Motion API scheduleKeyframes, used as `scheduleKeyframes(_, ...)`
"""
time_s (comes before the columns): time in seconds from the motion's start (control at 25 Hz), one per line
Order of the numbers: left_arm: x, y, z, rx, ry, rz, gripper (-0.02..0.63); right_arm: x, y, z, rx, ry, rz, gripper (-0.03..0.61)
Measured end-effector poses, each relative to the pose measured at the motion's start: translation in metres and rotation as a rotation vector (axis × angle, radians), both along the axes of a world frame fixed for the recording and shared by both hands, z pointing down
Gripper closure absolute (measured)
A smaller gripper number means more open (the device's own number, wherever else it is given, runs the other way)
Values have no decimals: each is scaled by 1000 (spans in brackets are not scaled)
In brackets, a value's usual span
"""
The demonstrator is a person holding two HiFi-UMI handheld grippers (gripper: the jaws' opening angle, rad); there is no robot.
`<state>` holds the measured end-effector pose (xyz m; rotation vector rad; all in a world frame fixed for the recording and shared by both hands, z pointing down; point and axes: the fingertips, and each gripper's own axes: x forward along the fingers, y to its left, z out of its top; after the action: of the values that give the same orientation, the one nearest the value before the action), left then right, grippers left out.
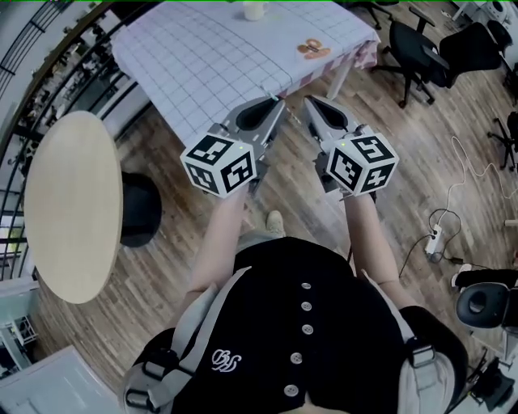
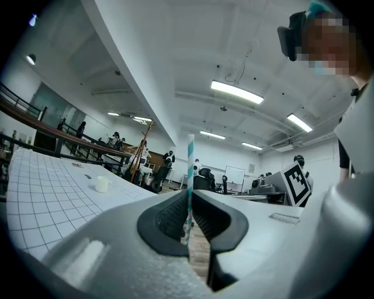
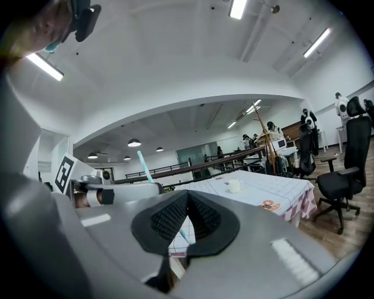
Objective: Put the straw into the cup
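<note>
Straw [image 2: 190,169], striped teal and white, stands upright with its long axis vertical. It is clamped low down between the pads of our left tongs [image 2: 189,201]. Just to the right, our right tongs [image 3: 187,195] are pressed together on nothing. Both pairs hang over wooden floor [image 1: 291,186], just short of the near edge of the counter [image 1: 186,65]. We see the cup [image 1: 253,10] well apart, near the counter's far edge, with open gridded cloth between.
</note>
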<state>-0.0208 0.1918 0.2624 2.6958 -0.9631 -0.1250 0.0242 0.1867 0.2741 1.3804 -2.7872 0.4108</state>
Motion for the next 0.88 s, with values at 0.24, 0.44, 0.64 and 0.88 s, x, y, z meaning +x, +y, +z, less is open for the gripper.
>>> scheduleKeyframes(0.24, -15, -49, -5, 10, 1, 17, 592, -19, -51, -4, 2, 17, 10, 578)
scheduleKeyframes(0.44, -20, -68, 6, -6, 3, 18, 593, -25, -71, 1, -2, 24, 18, 578)
scheduleKeyframes(0.64, -19, -84, 18, -24, -47, 32, 594, -21, -90, 12, -36, 37, 48, 578)
scheduleKeyframes(0.88, -20, -111, 19, -11, -60, 12, 593, -19, -119, 20, -43, 25, 50, 578)
